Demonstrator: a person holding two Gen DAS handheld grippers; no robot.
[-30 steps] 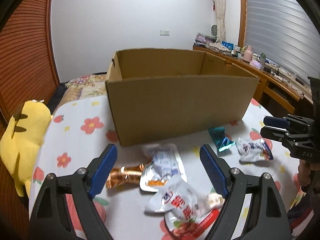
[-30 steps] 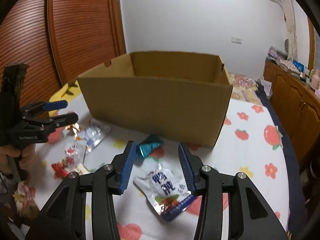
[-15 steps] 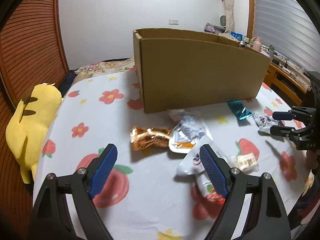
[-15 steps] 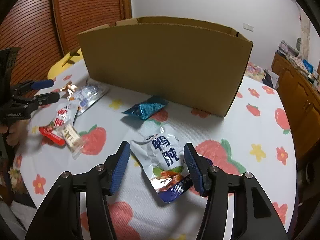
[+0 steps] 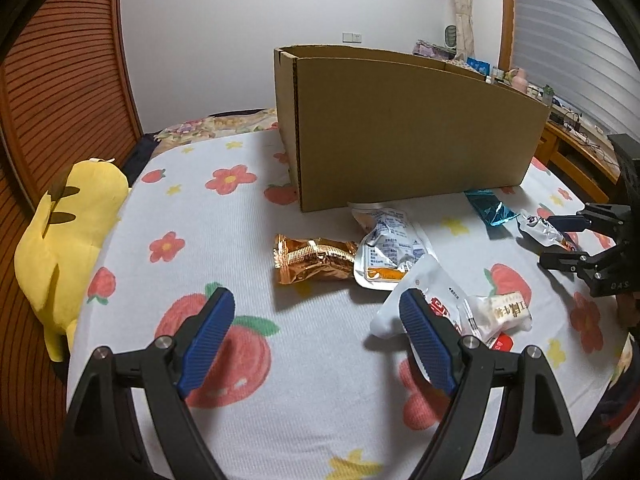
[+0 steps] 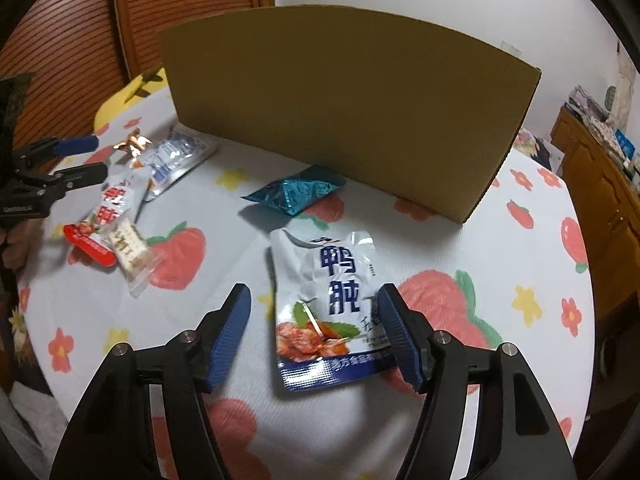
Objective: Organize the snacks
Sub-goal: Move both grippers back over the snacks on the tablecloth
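Pouch (image 6: 326, 304), white and blue, lies flat between the opening right gripper (image 6: 314, 334), untouched; left gripper (image 5: 316, 334) wide, empty.

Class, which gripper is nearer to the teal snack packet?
Right. The right gripper hovers just short of the teal snack packet, fingers opening; the left gripper is further off, across other snacks.
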